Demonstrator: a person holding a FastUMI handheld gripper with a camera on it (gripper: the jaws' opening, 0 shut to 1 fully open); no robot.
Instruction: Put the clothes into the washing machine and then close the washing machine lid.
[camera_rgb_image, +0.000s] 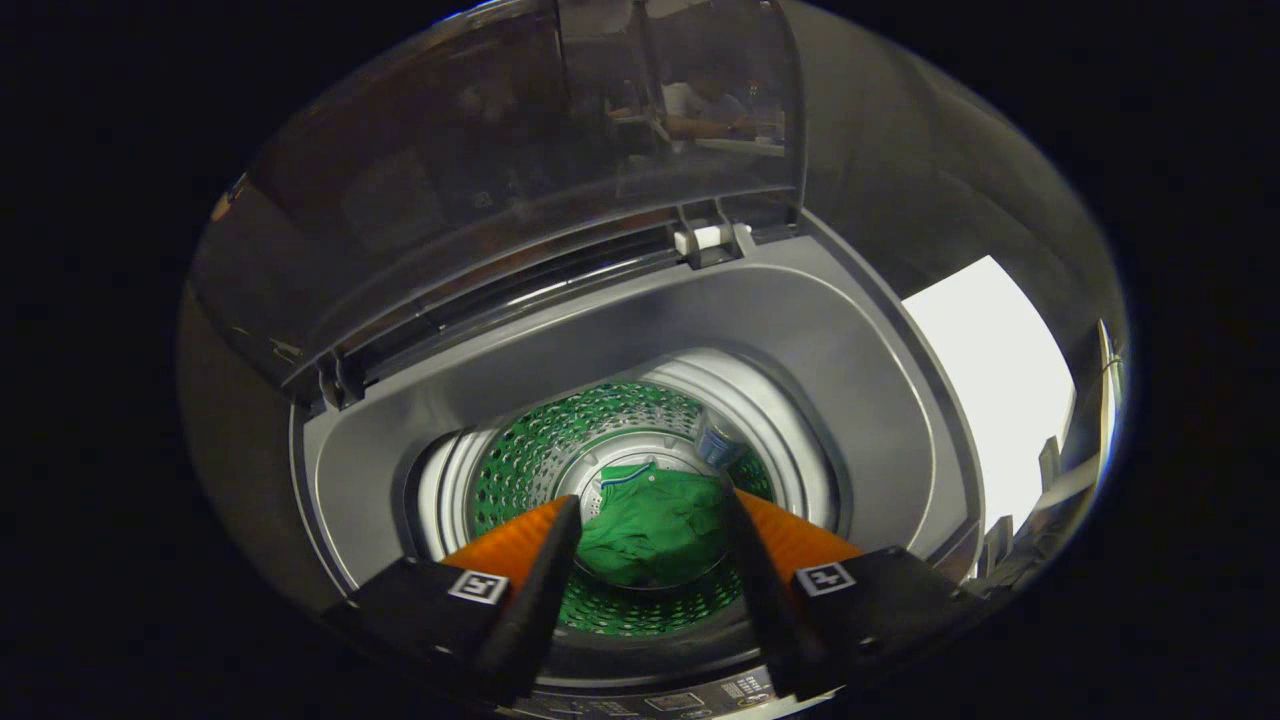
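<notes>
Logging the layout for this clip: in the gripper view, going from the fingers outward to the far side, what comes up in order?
Open gripper fingers, apart with nothing held → green garment on the drum's floor, beyond and between them → perforated drum wall → grey top rim of the washing machine → raised transparent lid.

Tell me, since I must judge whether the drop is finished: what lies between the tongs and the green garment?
Nothing: in the gripper view the tongs hang open above the drum, and the green garment lies apart at its bottom.
</notes>
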